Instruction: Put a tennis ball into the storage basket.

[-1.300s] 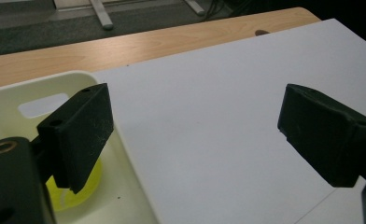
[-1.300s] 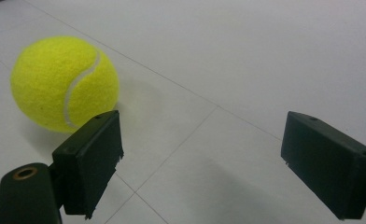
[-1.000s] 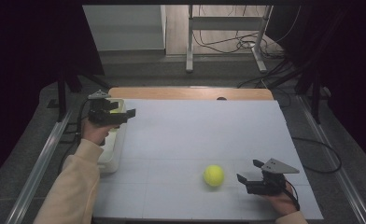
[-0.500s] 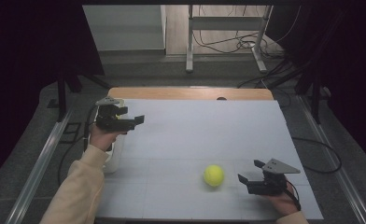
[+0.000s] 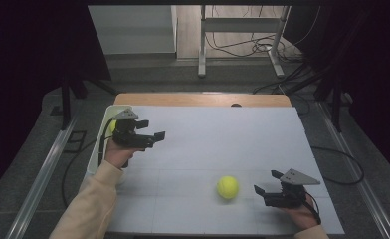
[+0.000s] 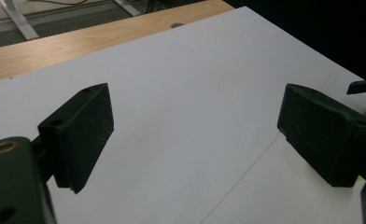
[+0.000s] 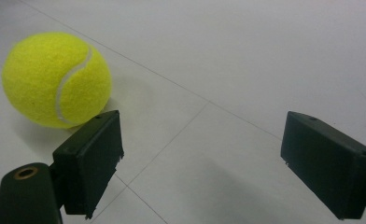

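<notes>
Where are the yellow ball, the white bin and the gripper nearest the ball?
tennis ball (image 5: 228, 187), high view, its middle.
white bin (image 5: 97, 155), high view, its outer wall.
right gripper (image 5: 267, 182), high view, between its fingertips.

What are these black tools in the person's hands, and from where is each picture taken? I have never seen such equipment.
A person holds a hand-held gripper with two black jaws in each hand. The high view looks down on the white table. There the left gripper is at the left, above a white bin that holds a yellow ball, and the right gripper rests at the lower right. A tennis ball lies on the table just beside it. The other two pictures come from small cameras riding on the grippers, looking along their jaws. In both, the jaws stand open and hold nothing; the right gripper view shows the tennis ball close, to the left of the jaws.
</notes>
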Demonstrator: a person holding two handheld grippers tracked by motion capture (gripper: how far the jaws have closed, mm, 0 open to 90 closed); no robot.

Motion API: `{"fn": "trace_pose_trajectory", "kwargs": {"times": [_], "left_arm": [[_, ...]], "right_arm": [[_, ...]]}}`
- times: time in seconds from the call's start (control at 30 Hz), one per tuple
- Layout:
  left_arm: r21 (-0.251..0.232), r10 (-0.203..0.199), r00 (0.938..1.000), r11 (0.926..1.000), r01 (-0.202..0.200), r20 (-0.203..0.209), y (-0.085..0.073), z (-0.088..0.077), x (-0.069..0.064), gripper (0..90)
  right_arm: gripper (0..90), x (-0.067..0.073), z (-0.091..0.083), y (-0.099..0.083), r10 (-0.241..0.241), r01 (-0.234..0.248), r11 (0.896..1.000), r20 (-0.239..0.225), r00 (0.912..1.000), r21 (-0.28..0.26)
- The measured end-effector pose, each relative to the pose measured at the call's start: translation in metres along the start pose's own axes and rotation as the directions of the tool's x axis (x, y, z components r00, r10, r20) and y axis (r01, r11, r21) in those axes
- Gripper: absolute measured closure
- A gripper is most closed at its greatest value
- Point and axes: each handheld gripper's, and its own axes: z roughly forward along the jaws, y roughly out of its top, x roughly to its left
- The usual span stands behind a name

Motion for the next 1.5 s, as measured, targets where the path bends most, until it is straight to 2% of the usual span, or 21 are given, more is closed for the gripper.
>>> {"fn": "trace_pose_trajectory", "kwargs": {"times": [0.53,0.83,1.17,1.5], "left_arm": [[0.009,0.024,0.9988,0.9997,-0.024,0.044,-0.004,0.006,-0.012,11.8],[0.008,0.039,0.9972,0.9992,-0.039,0.064,-0.009,0.011,-0.026,11.8],[0.018,0.046,0.9941,0.9987,-0.048,0.098,-0.017,0.016,-0.039,11.8],[0.032,0.071,0.9895,0.9966,-0.076,0.126,-0.024,0.019,-0.052,11.6]], "right_arm": [[13.6,-0.003,0.005,0.002,0.007,-0.008,1.0,0.01,0.9999,0.006],[13.6,-0.004,0.005,0.002,0.011,-0.011,1.0,0.01,0.9999,-0.001],[13.7,-0.003,0.007,0.003,0.0,0.0,1.0,0.0,1.0,0.002],[13.7,-0.002,0.007,0.003,-0.003,0.003,1.0,0.006,1.0,0.003]]}}
